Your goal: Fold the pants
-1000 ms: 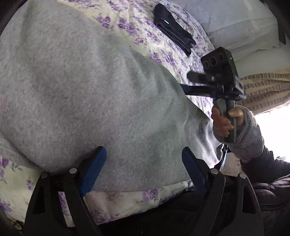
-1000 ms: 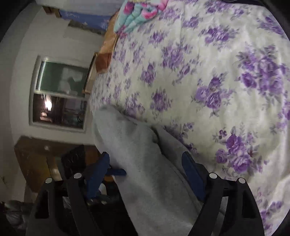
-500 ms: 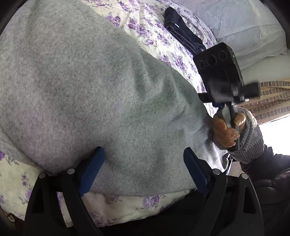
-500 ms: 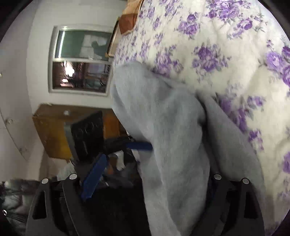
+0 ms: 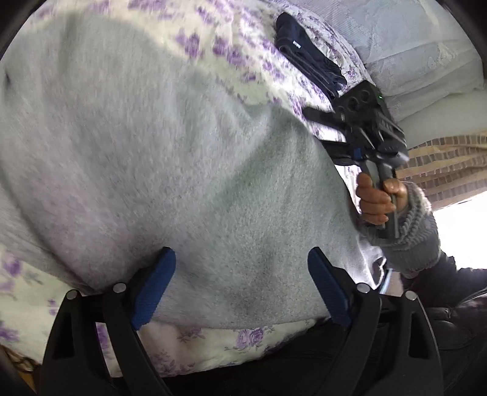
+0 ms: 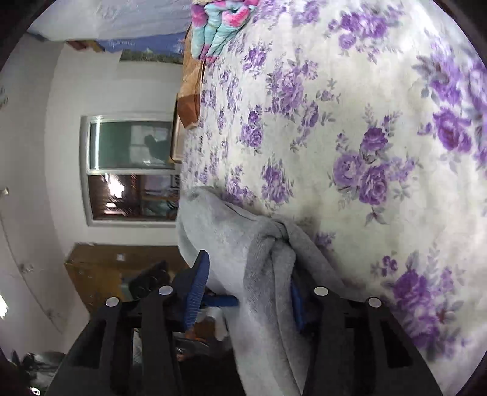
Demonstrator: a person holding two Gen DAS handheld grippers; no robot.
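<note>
Left wrist footage is filled by the grey fleece pants, which are spread over a bedspread printed with purple flowers, their near edge lying close to the edge of the bed. The left gripper is held over that near edge with its blue pads spread wide; cloth is seen between them, but it is not pressed by either pad. At the right end of the pants the right gripper is gripped by a hand in a grey knitted sleeve. In the right wrist view the right gripper has just been closing its jaws, and a bunched fold of the pants is caught between them: the right pad is buried in the fabric, while whether the left pad presses on it cannot be told for certain. A folded dark garment lies farther off on the bedspread, near pale pillows. A bright patterned cloth is seen at the far end of the bed, and a window is set in the white wall beyond.
</note>
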